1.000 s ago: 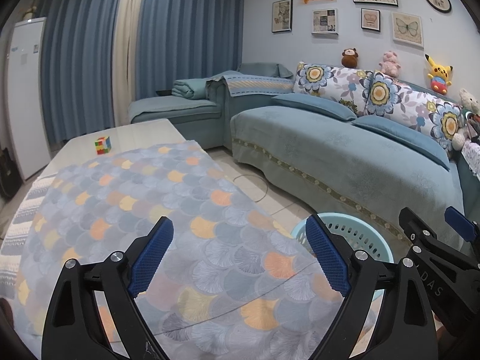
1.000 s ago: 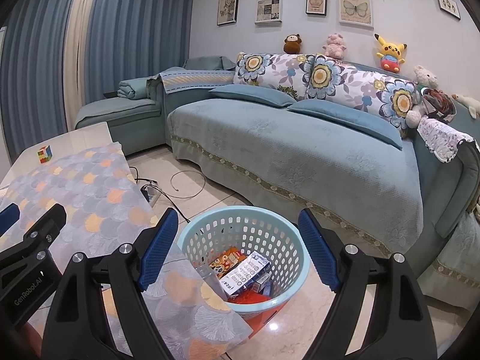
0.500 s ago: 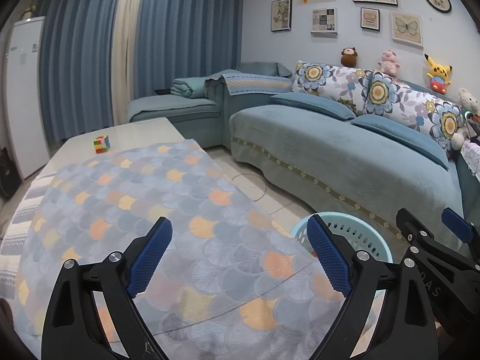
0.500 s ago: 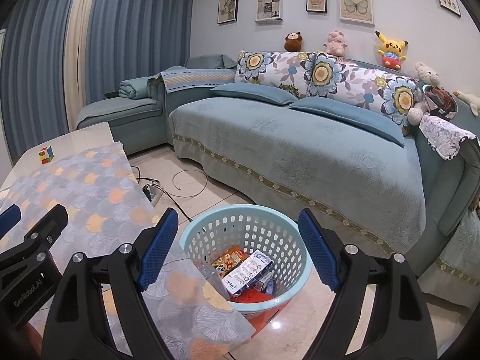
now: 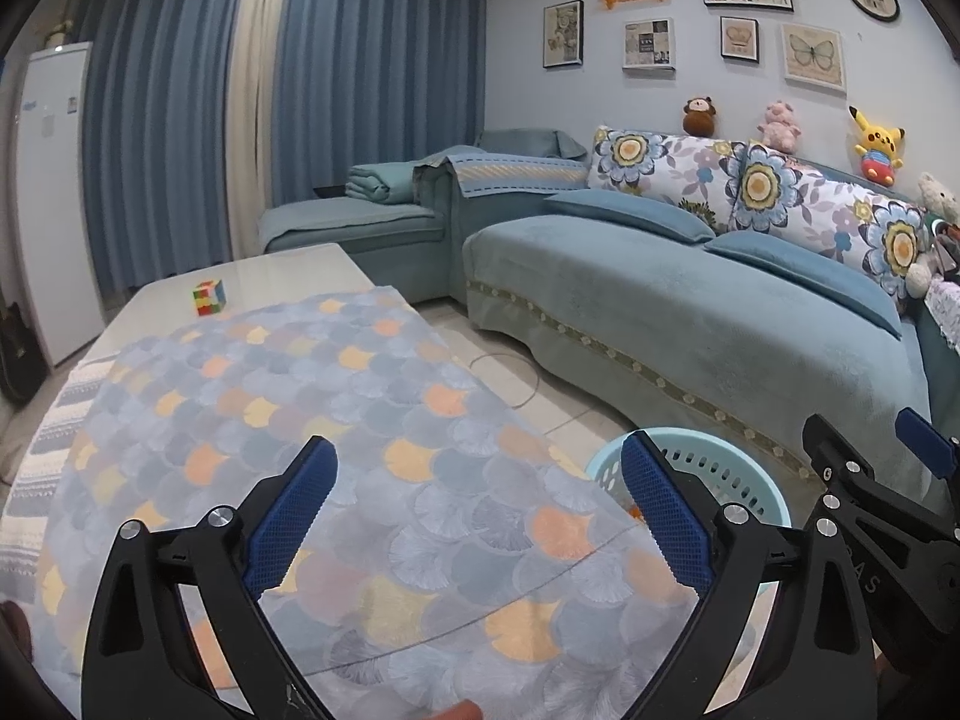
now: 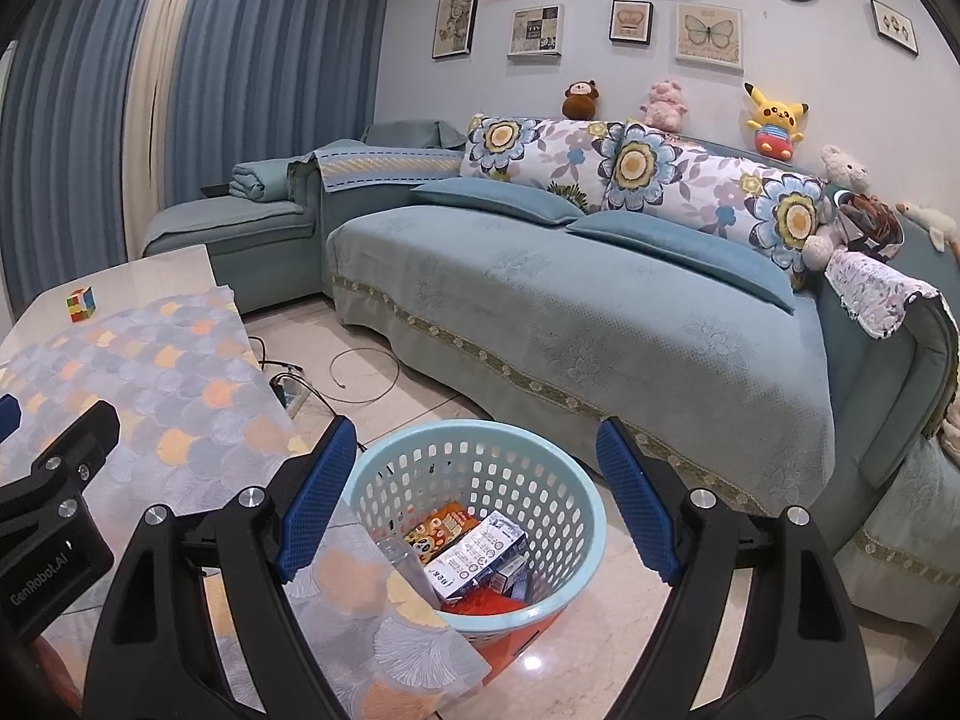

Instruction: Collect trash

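Observation:
A light blue perforated basket stands on the floor beside the table and holds several pieces of trash, among them a white carton and an orange snack packet. My right gripper is open and empty above the basket. My left gripper is open and empty above the table's scale-patterned cloth. The basket's rim shows in the left wrist view, right of the table. Each gripper appears at the edge of the other's view.
A colour cube sits on the bare far end of the table. A blue sofa with floral cushions and soft toys runs behind the basket. Cables and a power strip lie on the tiled floor. A white fridge stands far left.
Both grippers have drifted very slightly; the views have shifted a little. Nothing was taken hold of or let go.

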`<state>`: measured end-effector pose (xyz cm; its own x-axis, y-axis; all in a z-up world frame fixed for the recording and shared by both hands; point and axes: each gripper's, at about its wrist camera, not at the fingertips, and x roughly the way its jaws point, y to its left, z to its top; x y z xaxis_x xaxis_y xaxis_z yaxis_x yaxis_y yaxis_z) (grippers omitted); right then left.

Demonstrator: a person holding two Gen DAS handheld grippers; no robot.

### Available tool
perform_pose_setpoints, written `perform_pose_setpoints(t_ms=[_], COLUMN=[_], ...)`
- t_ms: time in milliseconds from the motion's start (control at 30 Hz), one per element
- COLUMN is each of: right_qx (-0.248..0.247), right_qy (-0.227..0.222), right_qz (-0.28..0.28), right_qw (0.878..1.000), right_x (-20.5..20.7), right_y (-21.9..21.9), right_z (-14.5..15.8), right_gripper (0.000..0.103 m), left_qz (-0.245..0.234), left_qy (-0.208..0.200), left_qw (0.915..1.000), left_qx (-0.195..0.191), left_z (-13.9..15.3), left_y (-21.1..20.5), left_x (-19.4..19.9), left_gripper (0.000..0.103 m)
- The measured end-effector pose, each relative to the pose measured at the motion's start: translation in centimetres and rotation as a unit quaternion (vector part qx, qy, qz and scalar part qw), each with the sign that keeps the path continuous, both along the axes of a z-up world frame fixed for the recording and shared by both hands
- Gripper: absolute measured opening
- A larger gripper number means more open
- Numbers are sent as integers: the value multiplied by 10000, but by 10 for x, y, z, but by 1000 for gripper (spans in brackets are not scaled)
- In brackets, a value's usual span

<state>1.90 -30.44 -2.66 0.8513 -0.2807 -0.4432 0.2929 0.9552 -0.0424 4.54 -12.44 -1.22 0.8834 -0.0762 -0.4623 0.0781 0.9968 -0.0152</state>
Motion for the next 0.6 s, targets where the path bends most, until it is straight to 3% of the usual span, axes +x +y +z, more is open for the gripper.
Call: perform_pose_setpoints(t_ms=[600], right_qx=[158], right_qy=[107], right_qz=[10], right_qw=[9998], right_x=[3], right_y=[-3], right_z=[-2], right_gripper=[78], left_qz=[90], left_qy=[47], left_qw=[9999], left_qx=[107], left_z=[-3], left_y=[-1], left_x=[4], left_gripper=[93])
